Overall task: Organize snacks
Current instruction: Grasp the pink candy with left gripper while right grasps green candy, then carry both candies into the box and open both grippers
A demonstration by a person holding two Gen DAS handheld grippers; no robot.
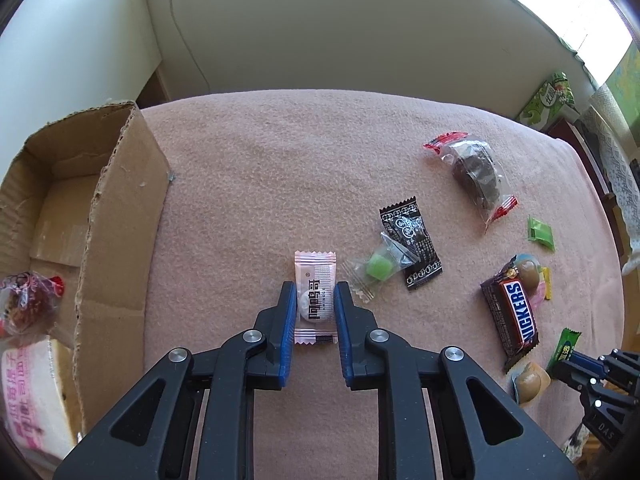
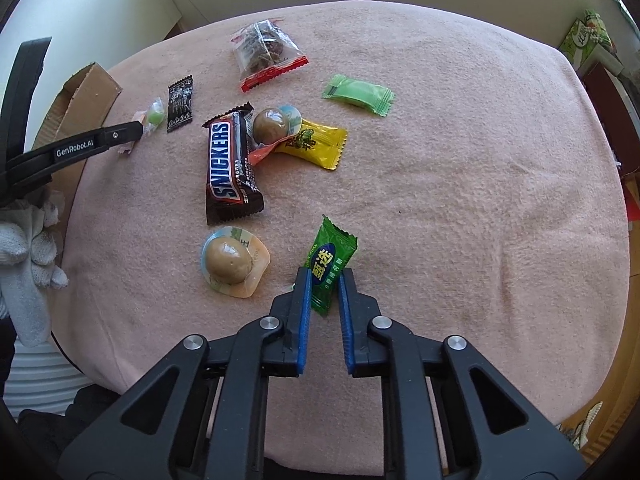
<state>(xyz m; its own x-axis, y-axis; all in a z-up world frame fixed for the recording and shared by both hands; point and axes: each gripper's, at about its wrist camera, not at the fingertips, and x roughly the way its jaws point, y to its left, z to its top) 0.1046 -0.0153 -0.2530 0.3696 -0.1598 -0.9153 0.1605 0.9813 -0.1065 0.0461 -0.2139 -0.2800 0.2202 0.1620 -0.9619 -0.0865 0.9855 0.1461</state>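
Pink-white candy [image 1: 315, 300] flat on pink cloth [image 1: 280, 160], pinched betw blue pads of left gripper [image 1: 316, 300]; jaws nearly together on wrapper, ends of wrapper poking out front & back. Taking Snickers bar [image 2: 232, 164] as landmark for the rest.

Just below-right of Snickers in right wrist view: dark green candy [image 2: 330, 270], tilted up off cloth, clamped betw pads of right gripper [image 2: 325, 278]; jaws pressed on its lower half. Just below Snickers: packed egg [image 2: 232, 264], flat, apart from green candy. Touching Snickers' upper right: second packed egg [image 2: 274, 123], lying partly on yellow candy [image 2: 316, 144]. Further up-right: light green candy [image 2: 358, 94], on its own. Above Snickers: clear bag w/ red ends [image 2: 266, 54], dark snack inside. Left of Snickers: black sachet [image 2: 181, 103], then small clear-wrapped green sweet [image 2: 154, 117] touching it, then left gripper's arm crossing in from left edge. White-gloved hand [image 2: 24, 248] at far left.

Cardboard box [image 1: 100, 200] well left of Snickers, across the cloth, open top; inside, red-ended clear bag [image 1: 28, 304] & a pink-printed white pack [image 1: 32, 392]. Green printed carton [image 1: 550, 102] far back right, off cloth.
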